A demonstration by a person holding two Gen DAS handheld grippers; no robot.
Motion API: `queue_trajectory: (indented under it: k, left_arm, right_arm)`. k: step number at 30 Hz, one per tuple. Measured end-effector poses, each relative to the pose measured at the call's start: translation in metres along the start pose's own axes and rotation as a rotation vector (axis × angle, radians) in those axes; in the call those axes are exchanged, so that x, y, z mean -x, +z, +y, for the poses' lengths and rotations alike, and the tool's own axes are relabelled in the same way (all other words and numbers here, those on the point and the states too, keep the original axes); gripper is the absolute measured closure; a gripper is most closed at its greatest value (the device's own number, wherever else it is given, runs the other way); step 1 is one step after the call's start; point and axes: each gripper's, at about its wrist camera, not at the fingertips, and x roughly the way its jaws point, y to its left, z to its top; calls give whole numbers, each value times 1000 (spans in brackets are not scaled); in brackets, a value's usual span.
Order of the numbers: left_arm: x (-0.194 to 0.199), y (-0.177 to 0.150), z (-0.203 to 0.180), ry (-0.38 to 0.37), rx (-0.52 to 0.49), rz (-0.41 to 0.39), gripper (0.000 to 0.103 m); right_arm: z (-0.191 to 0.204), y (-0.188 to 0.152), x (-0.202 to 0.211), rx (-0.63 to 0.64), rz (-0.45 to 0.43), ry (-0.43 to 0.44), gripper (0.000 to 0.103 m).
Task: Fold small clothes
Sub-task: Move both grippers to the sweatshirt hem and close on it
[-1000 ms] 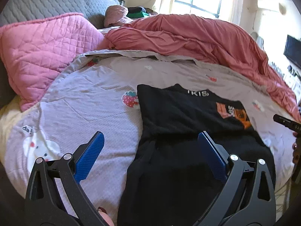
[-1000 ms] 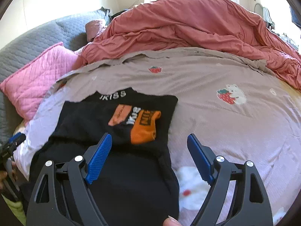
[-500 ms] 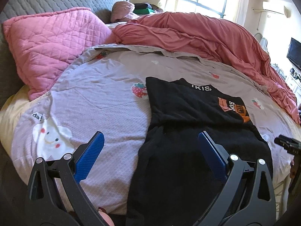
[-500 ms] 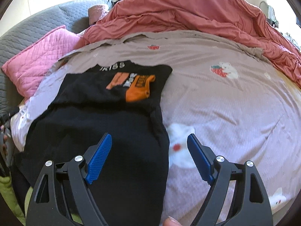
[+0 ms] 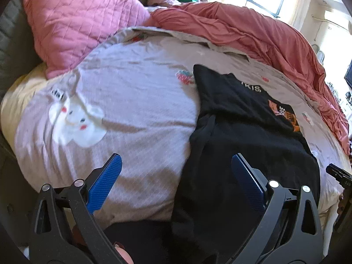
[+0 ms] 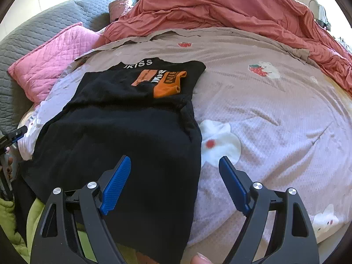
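Both tools had moved nearer the bed's (image 6: 286,110) near edge. The black shirt (image 6: 123,136) lay flat at its middle. Left tool (image 5: 176,182) and right tool (image 6: 175,180) gaped wide, empty, shirt hem at six o'clock.

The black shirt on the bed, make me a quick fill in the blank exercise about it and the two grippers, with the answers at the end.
1. The black shirt has a print in white and ____ near its collar.
2. The shirt lies on a sheet printed with bears and ____.
3. The left gripper and the right gripper both have their jaws ____, with nothing held.
4. Left of the shirt in the left wrist view lies a quilted ____ pillow.

Missing words: orange; strawberries; open; pink
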Motion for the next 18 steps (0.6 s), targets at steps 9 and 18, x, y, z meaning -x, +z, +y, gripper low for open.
queue_trajectory:
  k: [9,18]
  left_arm:
    - [-11,-21,4,-70,19,82,10]
    - [-21,-26,4,-77,44,117,14]
  right_arm:
    - [10,-23,-3,19,56,25,22]
    - [5,-49,-2,13,115,16,22]
